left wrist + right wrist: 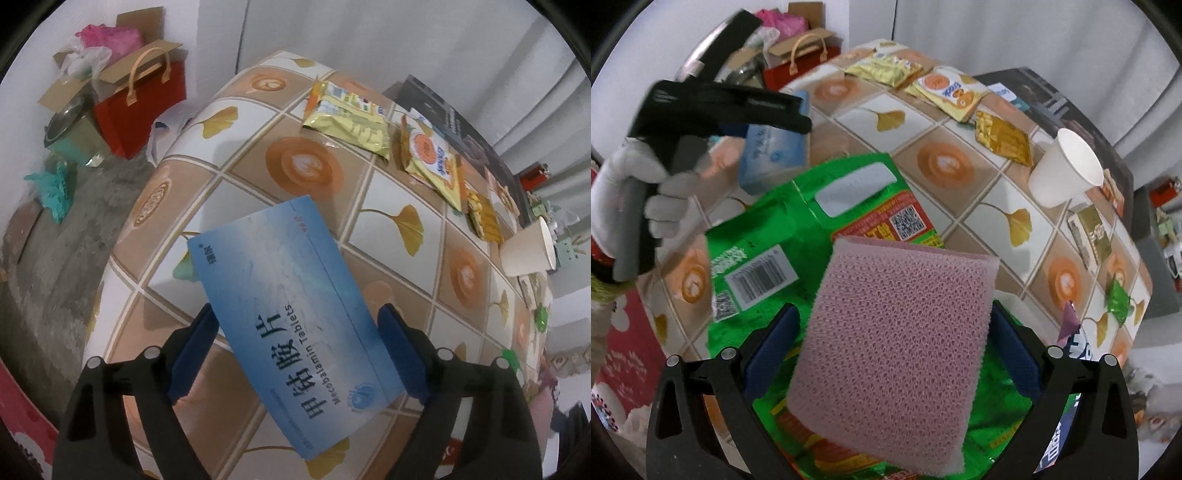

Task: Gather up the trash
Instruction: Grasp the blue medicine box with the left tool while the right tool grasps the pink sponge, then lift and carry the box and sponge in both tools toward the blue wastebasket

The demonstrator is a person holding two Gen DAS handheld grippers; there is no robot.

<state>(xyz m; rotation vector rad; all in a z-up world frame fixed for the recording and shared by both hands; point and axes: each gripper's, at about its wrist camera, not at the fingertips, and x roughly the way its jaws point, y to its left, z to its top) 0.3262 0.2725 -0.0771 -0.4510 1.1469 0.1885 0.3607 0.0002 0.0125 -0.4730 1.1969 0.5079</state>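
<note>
Off the tabletop's (pixel 388 184) left edge, on the floor, stand a metal bin (pixel 66 122), an open carton (pixel 110 66) stuffed with plastic bags, and a red gift bag (pixel 144 110); this is probably where the trash goes, and the left hand (pixel 631 192) is the nearer to it. The left gripper (pixel 297 314) is clamped across the short width of the blue tablet box (pixel 280 295), which hangs clear of the tabletop near its left edge; its long axis runs slantwise, away from the tongs. Just right of it, the right gripper (pixel 894 321) points steeply down with the pink sponge (pixel 897 350) filling the gap between its pads, apparently gripped and tilted; directly under it lies the green bag (pixel 768 229), flat at the near edge. Towards the far edge lie a yellow wrapper (pixel 351 118) and an orange snack packet (pixel 432 155), then a gold wrapper (pixel 1004 138); a paper cup (pixel 1063 170) lies tipped near the right edge. Nothing blocks the way leftward; the two grippers crowd each other.
</note>
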